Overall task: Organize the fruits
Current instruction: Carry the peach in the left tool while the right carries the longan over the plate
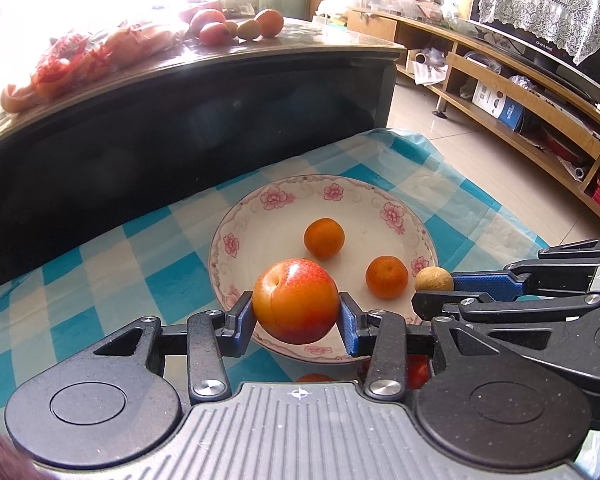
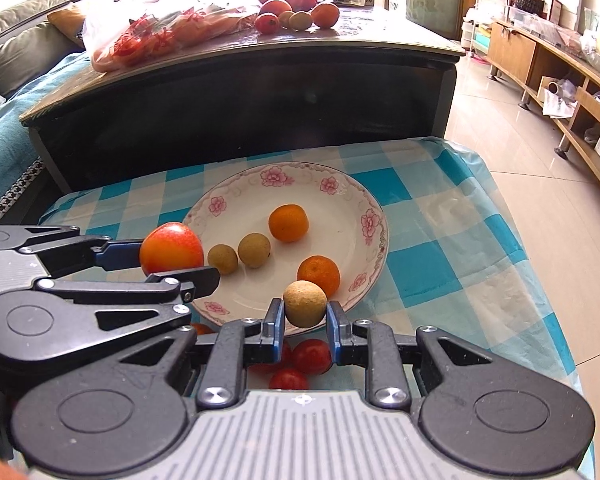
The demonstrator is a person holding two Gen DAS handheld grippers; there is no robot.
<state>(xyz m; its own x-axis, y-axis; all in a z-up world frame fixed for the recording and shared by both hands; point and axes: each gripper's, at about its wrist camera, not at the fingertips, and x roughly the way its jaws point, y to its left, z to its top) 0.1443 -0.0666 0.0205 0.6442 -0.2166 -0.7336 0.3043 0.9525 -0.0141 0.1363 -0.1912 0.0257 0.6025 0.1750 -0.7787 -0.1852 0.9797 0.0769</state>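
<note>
Left gripper (image 1: 298, 312) is clamped on a red-orange nectarine (image 1: 296, 301), blue pads pressed on both sides. Lower centre of the left wrist view, fruit held over the near rim of the floral plate (image 1: 260, 200). In the right wrist view the same nectarine (image 2: 171, 248) sits at mid left, over the plate's left edge.

Right gripper (image 2: 303, 318) is grasping a small tan longan (image 2: 305, 303), lower centre of its own view, just over the near rim of the plate (image 2: 340, 184). The left wrist view shows that longan (image 1: 434, 279) at right, at the tip of the blue pads coming in from the frame's right edge.

On the plate, right wrist view: far mandarin (image 2: 288, 222) near the middle, near mandarin (image 2: 319, 275) right behind the held longan, and two loose longans (image 2: 238, 254) side by side, left of centre, close to the nectarine. Left wrist view shows only the two mandarins, the loose longans hidden behind the nectarine.

Plate rests on a blue-and-white checked tablecloth (image 2: 440, 240). Several small red fruits (image 2: 311, 356) lie on the cloth below the right gripper's jaws, near the bottom centre; can't tell what kind.

Behind, upper part of both views: a dark coffee table (image 2: 240, 96) with a plastic bag (image 2: 160, 12) of orange-red produce at upper left and a loose cluster of more fruit (image 2: 296, 14) at top centre. Wooden TV stand (image 1: 520, 92) along the right edge of the left wrist view.
</note>
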